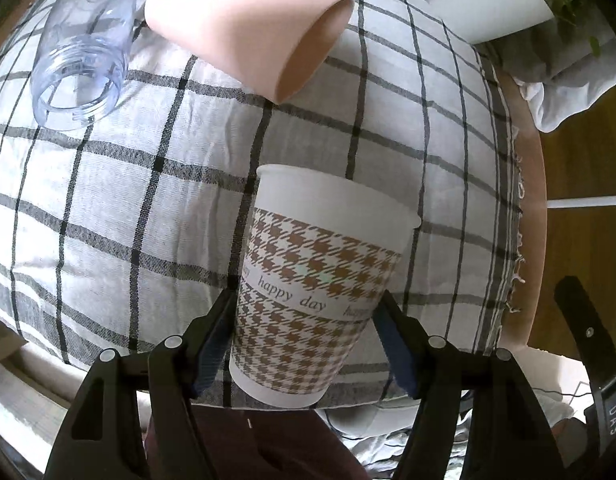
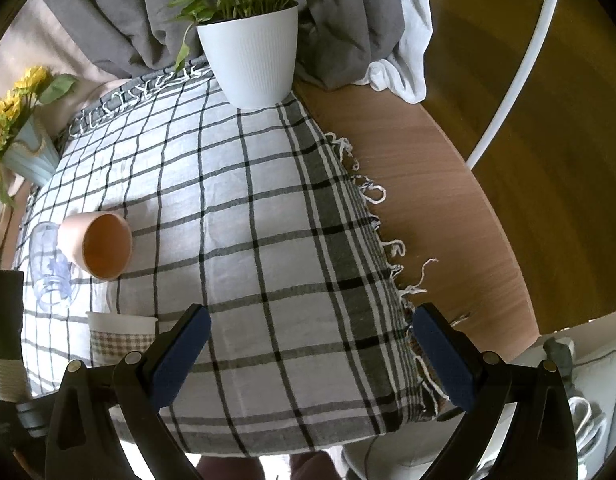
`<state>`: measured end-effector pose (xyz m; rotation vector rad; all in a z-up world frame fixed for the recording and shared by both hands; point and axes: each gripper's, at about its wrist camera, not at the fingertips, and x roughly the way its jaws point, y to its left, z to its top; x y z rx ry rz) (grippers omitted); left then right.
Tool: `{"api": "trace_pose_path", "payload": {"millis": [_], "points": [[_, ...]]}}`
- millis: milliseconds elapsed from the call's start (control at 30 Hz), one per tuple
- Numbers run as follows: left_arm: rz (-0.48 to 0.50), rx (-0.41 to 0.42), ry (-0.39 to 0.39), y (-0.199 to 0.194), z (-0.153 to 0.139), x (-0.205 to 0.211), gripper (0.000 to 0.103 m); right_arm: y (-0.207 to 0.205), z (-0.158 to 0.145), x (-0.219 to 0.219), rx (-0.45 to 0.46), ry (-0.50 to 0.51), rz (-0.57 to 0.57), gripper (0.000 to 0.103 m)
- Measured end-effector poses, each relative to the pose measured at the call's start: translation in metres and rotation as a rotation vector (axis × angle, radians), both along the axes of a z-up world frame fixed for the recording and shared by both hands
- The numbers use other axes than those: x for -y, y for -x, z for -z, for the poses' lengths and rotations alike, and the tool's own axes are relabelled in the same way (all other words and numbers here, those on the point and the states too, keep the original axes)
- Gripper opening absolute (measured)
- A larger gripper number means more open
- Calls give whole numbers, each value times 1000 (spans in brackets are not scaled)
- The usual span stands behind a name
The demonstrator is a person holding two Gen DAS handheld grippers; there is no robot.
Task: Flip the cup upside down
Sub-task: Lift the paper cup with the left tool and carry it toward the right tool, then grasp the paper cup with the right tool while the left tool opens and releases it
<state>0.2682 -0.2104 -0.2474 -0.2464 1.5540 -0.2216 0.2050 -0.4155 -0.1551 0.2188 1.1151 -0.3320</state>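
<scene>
- The left gripper is pinching the houndstooth paper cup mid-body above the checked tablecloth.
- The right gripper is hanging spread, empty.
- Rolling the wrist gently should avoid crushing the cup.

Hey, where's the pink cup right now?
The pink cup lies on its side at the far left of the checked cloth, right beside the clear jar in both views, beyond the paper cup.
</scene>
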Motion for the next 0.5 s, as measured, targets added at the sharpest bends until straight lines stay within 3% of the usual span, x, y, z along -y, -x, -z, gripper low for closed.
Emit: {"api": "trace_pose_path", "payload": {"millis": [67, 233, 500], "points": [[4, 19, -8, 0, -3, 1, 79, 0, 0, 0, 1, -3, -6, 102], [11, 72, -36, 4, -16, 1, 86, 4, -4, -1, 17, -3, -14, 102], [34, 229, -111, 22, -57, -20, 89, 21, -26, -9, 95, 14, 11, 102]]}}
